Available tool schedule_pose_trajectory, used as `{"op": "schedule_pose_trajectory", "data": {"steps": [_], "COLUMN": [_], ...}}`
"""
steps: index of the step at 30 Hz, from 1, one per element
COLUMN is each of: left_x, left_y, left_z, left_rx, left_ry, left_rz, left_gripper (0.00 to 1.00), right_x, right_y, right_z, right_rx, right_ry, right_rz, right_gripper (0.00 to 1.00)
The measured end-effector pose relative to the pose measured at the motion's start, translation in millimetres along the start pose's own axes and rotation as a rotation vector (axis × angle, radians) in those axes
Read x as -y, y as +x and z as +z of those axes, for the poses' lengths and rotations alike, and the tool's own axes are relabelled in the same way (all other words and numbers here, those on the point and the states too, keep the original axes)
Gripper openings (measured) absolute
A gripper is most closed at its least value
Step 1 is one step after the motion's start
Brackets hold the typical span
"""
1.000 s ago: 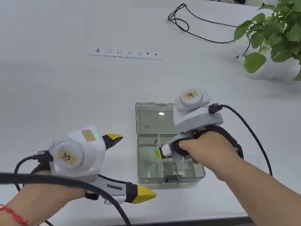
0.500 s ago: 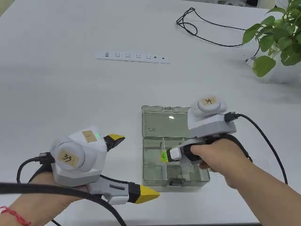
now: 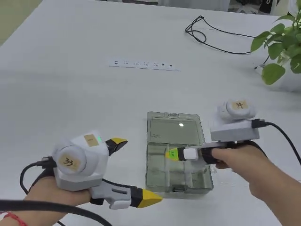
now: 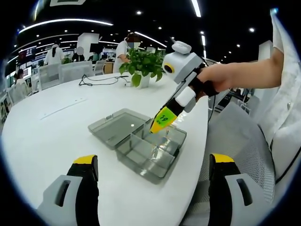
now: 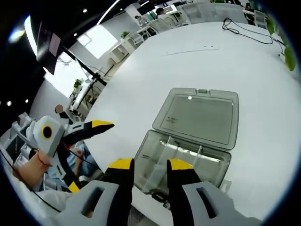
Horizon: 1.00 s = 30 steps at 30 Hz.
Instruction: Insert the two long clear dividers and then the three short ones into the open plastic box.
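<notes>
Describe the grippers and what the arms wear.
The left gripper and right gripper each have a white-grey body, a round cap with a tan sticker, yellow-tipped fingers and a black cable. A green label marks the right one's finger. A red cord circles the left wrist; a white short sleeve tops the right arm.

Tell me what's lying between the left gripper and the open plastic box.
Nothing: only bare white table separates the left gripper from the box. Both the head view and the left gripper view show that stretch bare.
</notes>
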State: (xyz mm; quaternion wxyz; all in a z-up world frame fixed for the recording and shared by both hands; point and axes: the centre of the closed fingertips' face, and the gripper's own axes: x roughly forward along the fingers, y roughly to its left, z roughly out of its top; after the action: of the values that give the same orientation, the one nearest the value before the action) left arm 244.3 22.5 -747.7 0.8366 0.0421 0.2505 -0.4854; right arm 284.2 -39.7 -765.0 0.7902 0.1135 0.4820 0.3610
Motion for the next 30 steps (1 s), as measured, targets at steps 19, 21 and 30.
{"op": "schedule_pose_trajectory", "data": {"steps": [19,21,30], "left_x": [3.9,4.8,5.4], "left_y": [-13.3,-13.2,-11.6], "left_z": [-0.5,-0.2,1.3], "left_rx": [0.009,0.008,0.006], "left_ry": [-0.012,-0.008,0.005], "left_rz": [0.06,0.059,0.041], "left_gripper": [1.0,1.0,1.0], "right_x": [10.0,11.6,28.6], "right_y": [-61.7,-66.3,-82.1], "right_z": [-4.1,-5.6,-31.2], "right_rx": [0.004,0.003,-0.104], "right_ry": [-0.38,-0.44,-0.582], "right_rz": [0.119,0.125,0.102], "right_gripper": [0.52,0.55,0.63]}}
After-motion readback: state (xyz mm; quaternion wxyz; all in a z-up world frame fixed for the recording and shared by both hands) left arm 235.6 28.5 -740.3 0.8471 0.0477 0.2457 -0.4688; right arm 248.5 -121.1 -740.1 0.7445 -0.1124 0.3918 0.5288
